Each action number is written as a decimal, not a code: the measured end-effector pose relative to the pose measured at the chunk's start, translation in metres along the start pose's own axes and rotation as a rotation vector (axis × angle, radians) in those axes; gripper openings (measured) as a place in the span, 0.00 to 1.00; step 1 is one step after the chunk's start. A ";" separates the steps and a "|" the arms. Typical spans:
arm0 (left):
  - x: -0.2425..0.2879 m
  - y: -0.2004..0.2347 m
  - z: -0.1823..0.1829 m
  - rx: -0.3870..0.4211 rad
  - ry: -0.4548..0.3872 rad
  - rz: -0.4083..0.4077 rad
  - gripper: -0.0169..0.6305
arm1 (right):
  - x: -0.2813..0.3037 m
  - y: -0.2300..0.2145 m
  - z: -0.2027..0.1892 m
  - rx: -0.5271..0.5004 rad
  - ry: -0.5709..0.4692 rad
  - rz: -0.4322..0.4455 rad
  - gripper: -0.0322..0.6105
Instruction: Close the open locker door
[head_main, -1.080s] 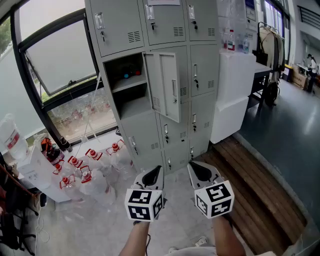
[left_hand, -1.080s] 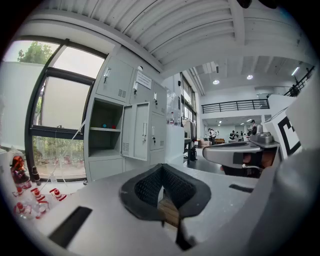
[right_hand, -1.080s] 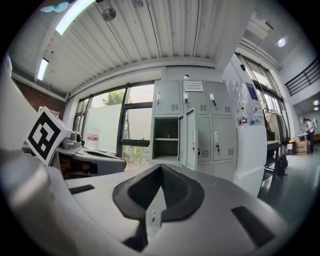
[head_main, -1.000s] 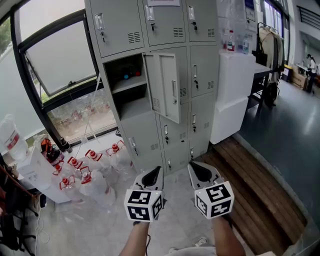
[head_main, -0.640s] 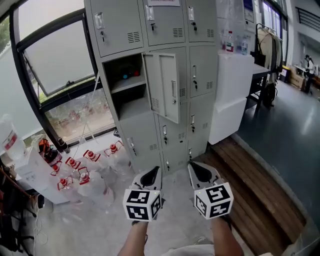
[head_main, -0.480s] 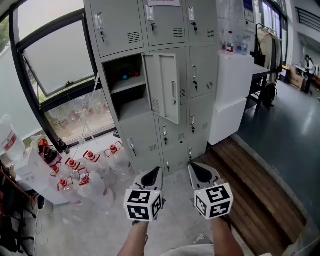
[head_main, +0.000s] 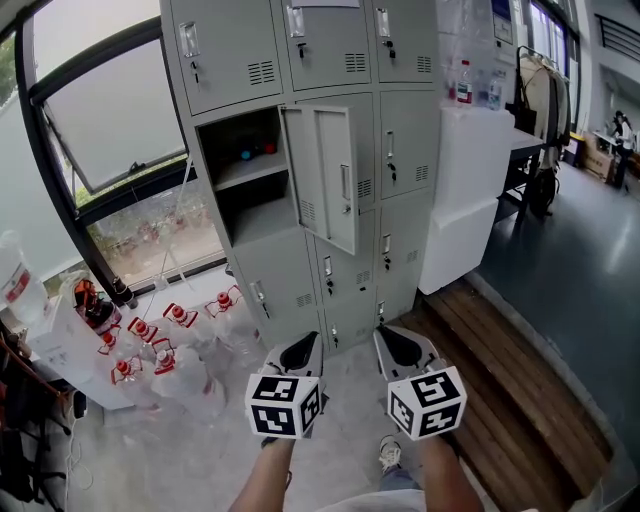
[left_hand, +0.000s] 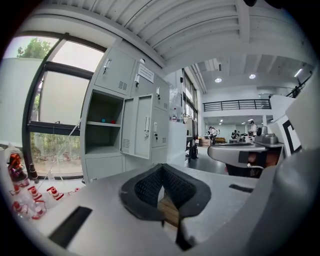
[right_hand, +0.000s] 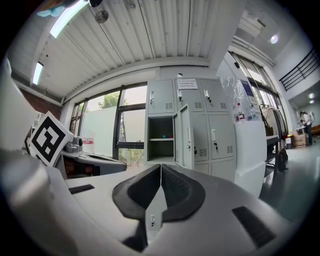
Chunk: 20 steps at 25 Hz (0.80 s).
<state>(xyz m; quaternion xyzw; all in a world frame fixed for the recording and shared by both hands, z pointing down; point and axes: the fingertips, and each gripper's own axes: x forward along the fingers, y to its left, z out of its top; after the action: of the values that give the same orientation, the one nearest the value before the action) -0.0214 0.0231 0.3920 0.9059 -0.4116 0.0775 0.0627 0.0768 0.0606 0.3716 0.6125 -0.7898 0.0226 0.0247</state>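
Grey locker door (head_main: 325, 175) is standing open on the lockers (head_main: 405, 150), well ahead of us, while we are holding the left gripper (head_main: 303, 352) and right gripper (head_main: 398, 346) low, both jaws closed and empty.

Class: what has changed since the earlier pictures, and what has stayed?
The person steps towards the grey metal lockers; a pale shoe has come into view. Nothing grasped or released. The grey locker door stays open; left gripper and right gripper stay shut, empty.
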 end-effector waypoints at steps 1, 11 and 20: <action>0.006 0.002 0.002 -0.001 -0.001 0.009 0.04 | 0.005 -0.005 0.000 -0.002 -0.002 0.008 0.06; 0.072 0.020 0.022 0.018 0.004 0.072 0.04 | 0.066 -0.057 0.005 0.021 -0.018 0.085 0.06; 0.133 0.031 0.027 0.010 0.036 0.108 0.04 | 0.115 -0.098 0.011 0.016 -0.017 0.163 0.06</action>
<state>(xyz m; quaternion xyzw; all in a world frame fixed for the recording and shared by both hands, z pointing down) 0.0439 -0.0999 0.3928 0.8811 -0.4583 0.0991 0.0612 0.1426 -0.0758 0.3689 0.5466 -0.8369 0.0257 0.0113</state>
